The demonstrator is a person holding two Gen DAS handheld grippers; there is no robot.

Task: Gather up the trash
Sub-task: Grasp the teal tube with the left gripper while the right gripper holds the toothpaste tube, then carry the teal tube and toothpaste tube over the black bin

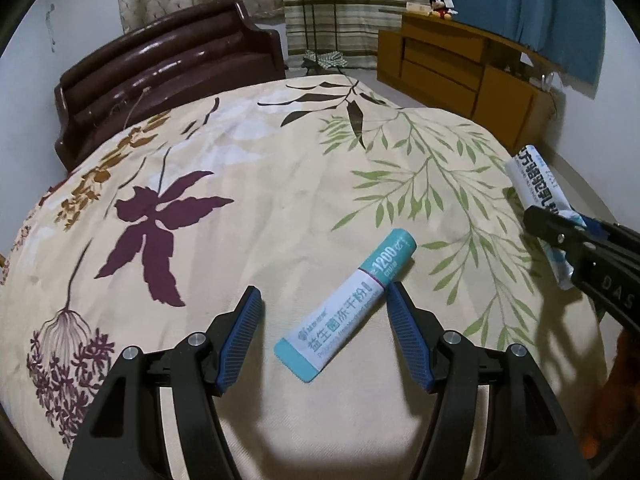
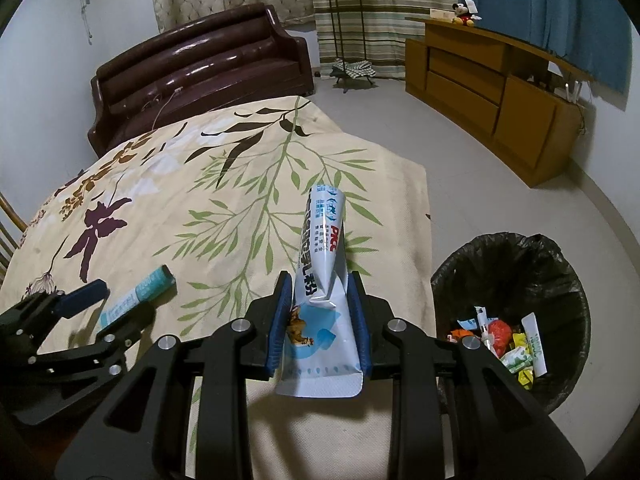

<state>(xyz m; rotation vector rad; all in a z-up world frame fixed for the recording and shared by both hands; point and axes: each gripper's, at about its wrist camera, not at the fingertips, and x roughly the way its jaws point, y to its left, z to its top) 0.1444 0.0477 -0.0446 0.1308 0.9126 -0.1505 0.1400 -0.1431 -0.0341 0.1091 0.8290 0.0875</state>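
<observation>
A teal and white stick packet lies flat on the floral cloth. My left gripper is open, its two blue-padded fingers on either side of the packet, low over the cloth. The packet also shows in the right wrist view, between the left gripper's fingers. My right gripper is shut on a white and blue sachet and holds it above the cloth's right edge. The sachet also shows at the right in the left wrist view.
A bin lined with a black bag stands on the floor right of the cloth, holding several wrappers. A dark brown sofa is behind the cloth, a wooden cabinet at the back right, a plant stand between them.
</observation>
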